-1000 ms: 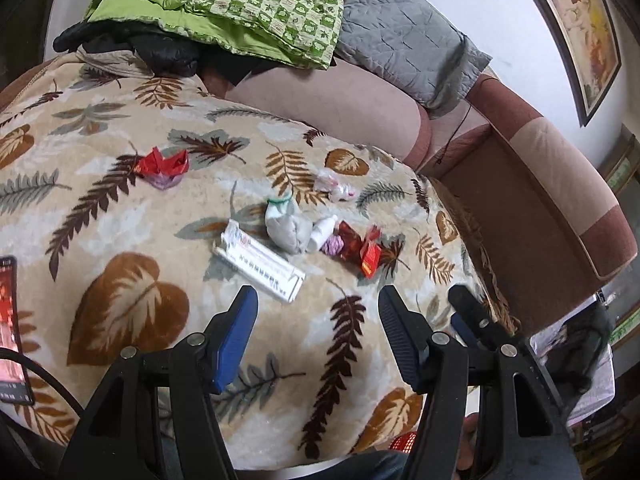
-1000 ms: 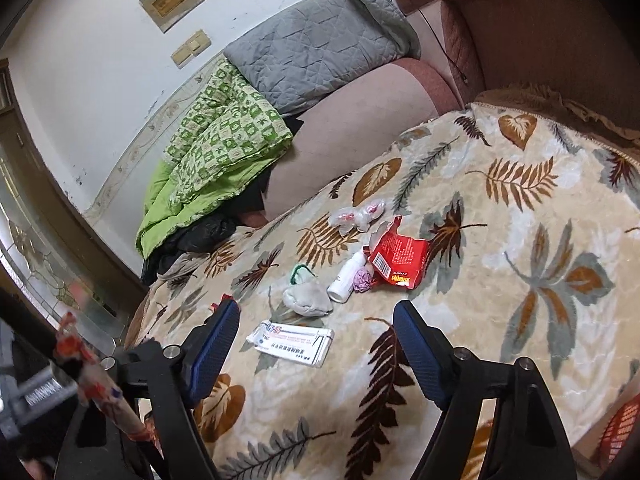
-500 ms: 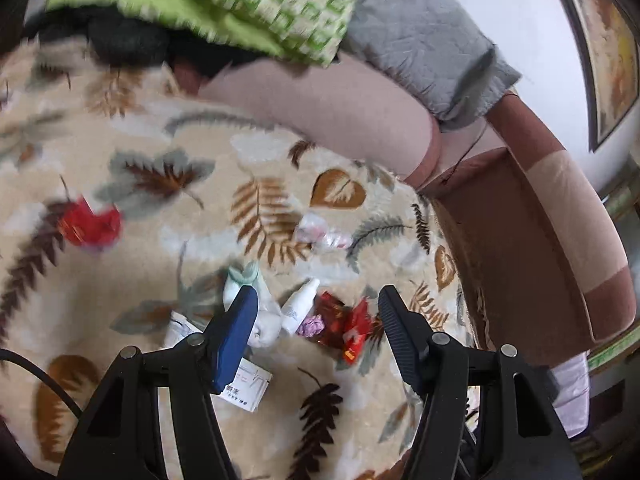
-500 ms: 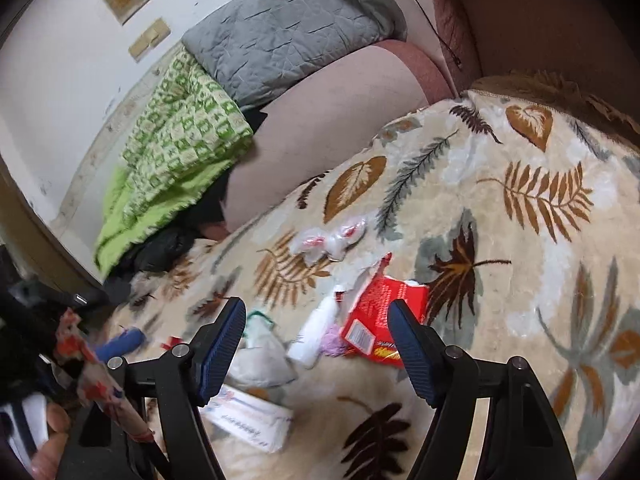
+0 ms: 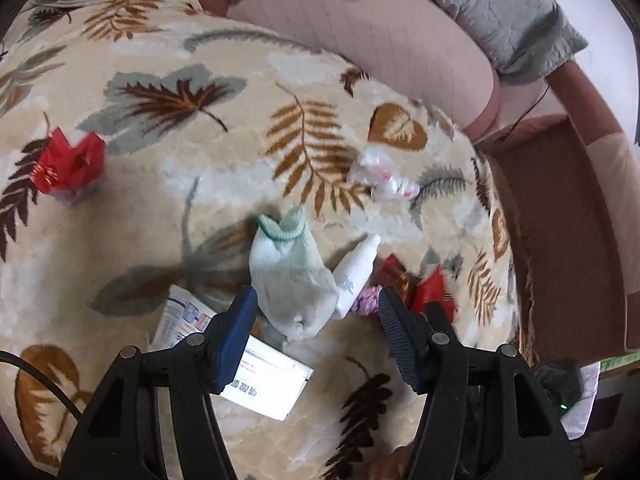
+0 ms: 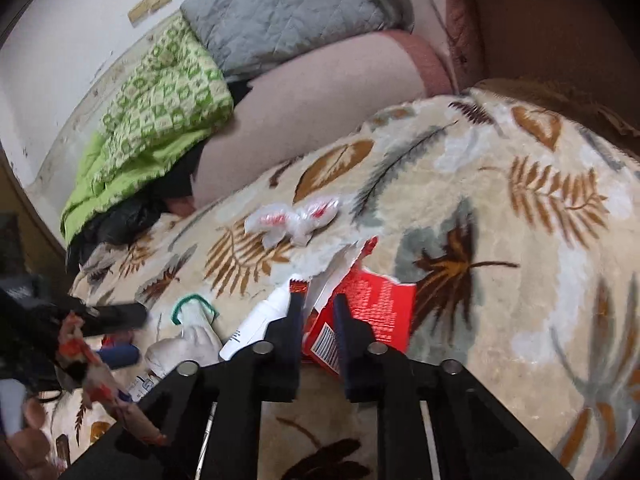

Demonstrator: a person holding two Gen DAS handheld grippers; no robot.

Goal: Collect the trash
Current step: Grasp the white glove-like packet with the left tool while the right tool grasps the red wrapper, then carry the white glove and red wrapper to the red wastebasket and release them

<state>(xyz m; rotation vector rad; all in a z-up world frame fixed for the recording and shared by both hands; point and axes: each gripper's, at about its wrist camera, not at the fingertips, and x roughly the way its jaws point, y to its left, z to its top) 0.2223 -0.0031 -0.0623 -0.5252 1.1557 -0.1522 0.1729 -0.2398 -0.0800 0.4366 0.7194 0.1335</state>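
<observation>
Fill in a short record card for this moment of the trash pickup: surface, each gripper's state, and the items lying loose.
surface: leaf-patterned blanket
left gripper: open, above the white sock
right gripper: closed on the edge of the red wrapper
beside the sock: white bottle, printed box
farther off: crumpled red packet, clear plastic wrappers
behind the blanket: sofa back, grey quilted pad, green quilt

A leaf-patterned blanket [image 5: 160, 208] carries a sock [image 5: 288, 276], bottle [image 5: 358, 268], red wrappers [image 6: 368, 312] and a paper box [image 5: 264, 384].
</observation>
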